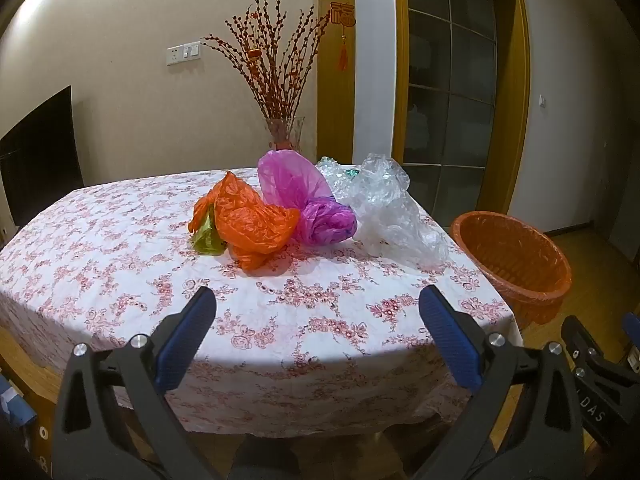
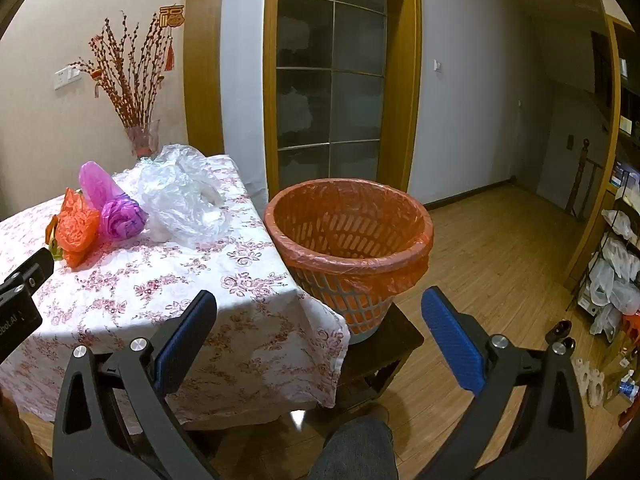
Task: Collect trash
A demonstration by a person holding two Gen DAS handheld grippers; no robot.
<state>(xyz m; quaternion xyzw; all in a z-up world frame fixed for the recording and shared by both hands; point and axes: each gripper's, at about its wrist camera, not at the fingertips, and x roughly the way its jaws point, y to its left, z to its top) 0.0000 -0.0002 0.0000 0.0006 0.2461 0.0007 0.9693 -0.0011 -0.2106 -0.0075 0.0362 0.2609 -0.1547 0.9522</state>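
Your left gripper (image 1: 318,336) has its jaws spread as wide as they go, with nothing between them; they hang above the near edge of the tabletop (image 1: 120,248), which is covered in a floral cloth. Straight ahead of those jaws, well apart from them, lies the trash: a crumpled orange bag (image 1: 250,226) with a scrap of green bag (image 1: 207,236) tucked against its left side, a purple bag (image 1: 308,200) touching it on the right, and a clear plastic bag (image 1: 384,212) beyond that, toward the right edge.

Your right gripper (image 2: 320,336) is also fully open and empty. Its jaws frame the trash basket (image 2: 352,240), which stands just ahead of them on a dark stool (image 2: 384,344) beside the tabletop's corner. The basket is lined with an orange bag folded over its rim, and no trash shows inside it. The bags lie off to the left of these jaws
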